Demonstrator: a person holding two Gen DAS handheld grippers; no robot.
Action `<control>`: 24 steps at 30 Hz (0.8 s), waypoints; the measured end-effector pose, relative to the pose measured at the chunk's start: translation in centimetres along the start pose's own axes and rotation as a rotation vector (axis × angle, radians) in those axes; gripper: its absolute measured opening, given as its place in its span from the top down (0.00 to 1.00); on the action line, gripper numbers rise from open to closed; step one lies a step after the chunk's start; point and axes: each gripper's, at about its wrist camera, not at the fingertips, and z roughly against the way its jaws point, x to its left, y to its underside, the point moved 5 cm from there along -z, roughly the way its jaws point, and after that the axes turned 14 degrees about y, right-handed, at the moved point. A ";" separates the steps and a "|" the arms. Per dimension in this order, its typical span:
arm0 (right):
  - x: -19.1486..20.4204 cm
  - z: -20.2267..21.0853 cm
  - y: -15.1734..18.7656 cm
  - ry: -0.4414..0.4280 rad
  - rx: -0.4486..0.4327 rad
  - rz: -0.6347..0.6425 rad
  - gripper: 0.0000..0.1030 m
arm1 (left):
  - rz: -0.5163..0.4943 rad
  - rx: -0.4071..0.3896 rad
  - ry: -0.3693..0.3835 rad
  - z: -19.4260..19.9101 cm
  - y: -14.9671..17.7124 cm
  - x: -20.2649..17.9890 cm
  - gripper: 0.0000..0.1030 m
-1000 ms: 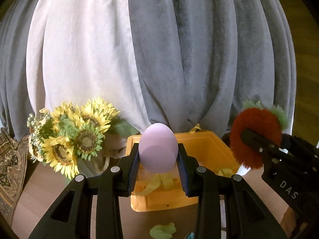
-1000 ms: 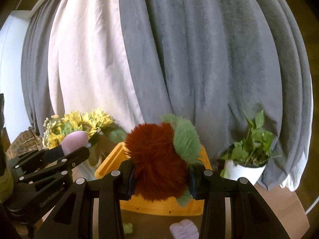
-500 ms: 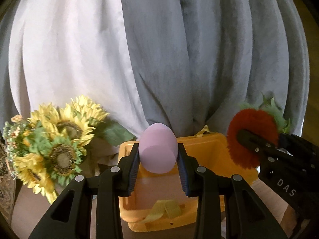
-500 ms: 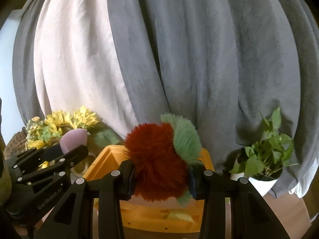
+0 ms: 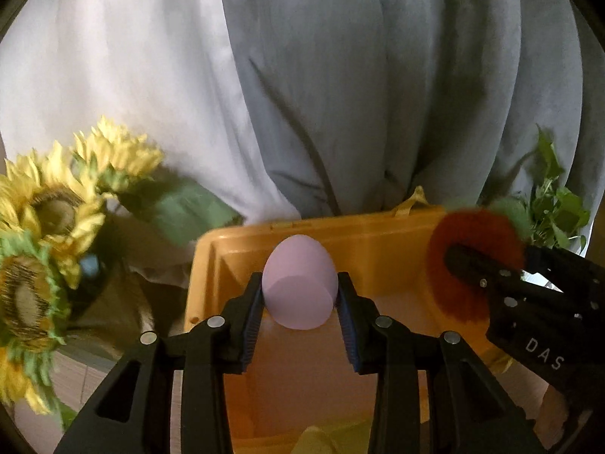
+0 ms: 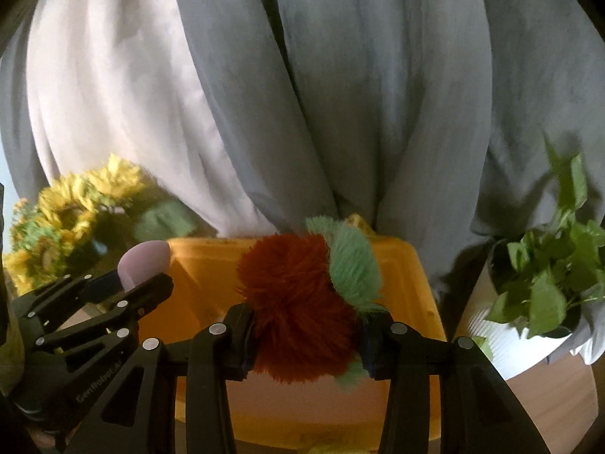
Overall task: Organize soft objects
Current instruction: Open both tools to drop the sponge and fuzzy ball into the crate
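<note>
Now, line by line:
Egg: a pale purple soft egg (image 5: pixel 300 282), pointed end up, hangs over the bin's inside; seen side-on at left in the right wrist view (image 6: pixel 143 259).
Left tool: the left tool (image 5: pixel 300 302) pinches the egg between its blue-lined fingers (image 5: pixel 252 325), one pad on each flank.
Plush: a rust-red furry plush (image 6: pixel 298 302) with a green tuft on its right side, also held above the bin; in the left wrist view it shows at right (image 5: pixel 469 261), blurred.
Right tool: the right tool (image 6: pixel 302 336) is clamped on the plush, fur bulging out over both fingers (image 6: pixel 238 335).
Spacing: the two tools sit side by side, near each other but apart, both aimed at the curtain.
Bin: an orange plastic bin (image 5: pixel 378 238) lies under both tools; yellowish soft pieces (image 5: pixel 325 435) lie at its near end, too blurred to name.
Sunflowers: a yellow bunch (image 5: pixel 49 227) stands left of the bin, close to it.
Plant: a leafy green plant in a white pot (image 6: pixel 548 287) stands right of the bin.
Curtain: grey and white drapes (image 6: pixel 302 94) hang behind everything.
Worktop: a strip of brown worktop (image 6: pixel 548 397) shows at lower right.
</note>
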 end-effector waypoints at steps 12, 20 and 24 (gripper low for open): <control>-2.3 -0.5 0.5 0.060 0.036 -0.053 0.37 | -0.001 -0.022 -0.020 1.7 0.3 -0.7 0.34; -3.4 3.7 0.1 0.086 -0.017 -0.093 0.37 | -0.029 -0.086 -0.025 6.5 0.6 -2.9 0.30; -4.1 6.2 0.5 0.095 -0.036 -0.111 0.37 | -0.045 -0.102 -0.011 8.8 1.5 -4.3 0.29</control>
